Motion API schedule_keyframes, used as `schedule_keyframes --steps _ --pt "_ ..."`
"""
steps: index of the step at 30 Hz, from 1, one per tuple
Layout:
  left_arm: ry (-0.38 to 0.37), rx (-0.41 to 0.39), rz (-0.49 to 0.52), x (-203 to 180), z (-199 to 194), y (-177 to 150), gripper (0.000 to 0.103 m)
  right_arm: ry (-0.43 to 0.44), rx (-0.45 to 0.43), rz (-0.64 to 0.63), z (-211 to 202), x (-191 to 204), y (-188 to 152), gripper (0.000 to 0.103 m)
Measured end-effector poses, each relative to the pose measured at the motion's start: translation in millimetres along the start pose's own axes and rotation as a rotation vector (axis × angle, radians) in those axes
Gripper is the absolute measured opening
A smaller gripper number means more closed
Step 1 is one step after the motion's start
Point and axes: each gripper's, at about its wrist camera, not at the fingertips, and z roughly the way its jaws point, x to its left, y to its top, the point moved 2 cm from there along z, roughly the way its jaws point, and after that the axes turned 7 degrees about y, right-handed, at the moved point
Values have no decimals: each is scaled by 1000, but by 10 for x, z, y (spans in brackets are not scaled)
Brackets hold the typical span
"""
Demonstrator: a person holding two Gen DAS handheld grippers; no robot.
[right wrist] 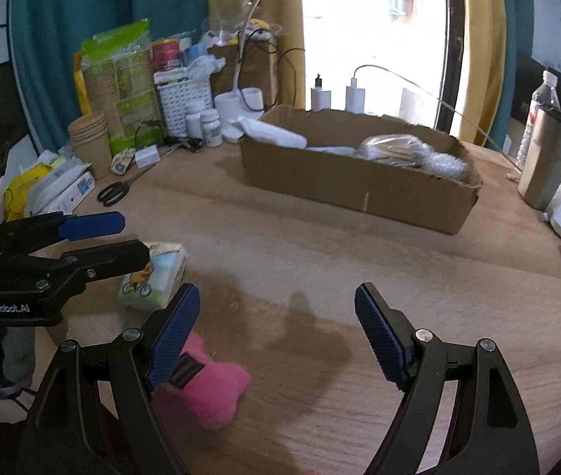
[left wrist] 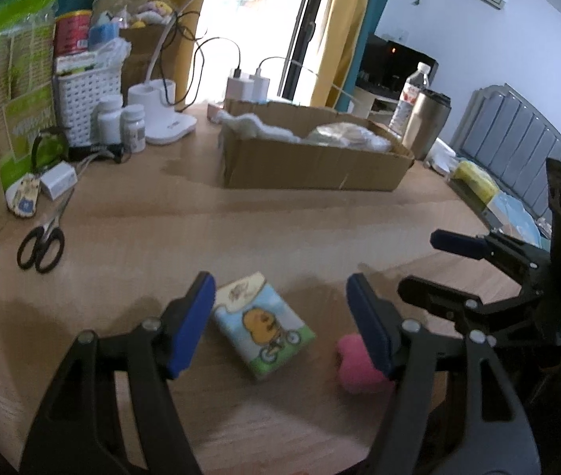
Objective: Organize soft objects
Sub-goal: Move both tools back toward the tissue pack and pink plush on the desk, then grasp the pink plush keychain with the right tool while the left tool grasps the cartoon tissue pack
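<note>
On the wooden table (left wrist: 320, 229) two soft things wait near the grippers: a small tissue pack (left wrist: 264, 324) with a cartoon print and a pink plush toy (right wrist: 209, 392). The left gripper (left wrist: 280, 324) stands wide open and holds nothing; the tissue pack lies flat between its two blue pads, touching neither, with its long axis turned diagonally to the line between them. The right gripper (right wrist: 276, 332) is also wide open and empty; the pink plush toy lies low and to the left, partly behind its left finger, not between the jaws. So the left hand seems better placed for the pack, while the right must shift left for the toy. The cardboard box (right wrist: 359, 186), already holding soft white things, stands well apart at the far side.
</note>
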Motion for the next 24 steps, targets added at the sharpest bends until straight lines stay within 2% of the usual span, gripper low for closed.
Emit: schedule_keyframes --steps 12,19,22,24 --pt "16 41 -18 70 6 -178 70 86 58 -37 82 246 -138 83" --pt "25 59 -20 88 35 -238 70 142 153 -39 221 329 -275 83" --pt "23 61 -16 77 51 -230 70 132 166 -32 253 311 -311 83" --pt "21 65 -11 59 73 -222 70 121 163 -27 246 279 -306 77"
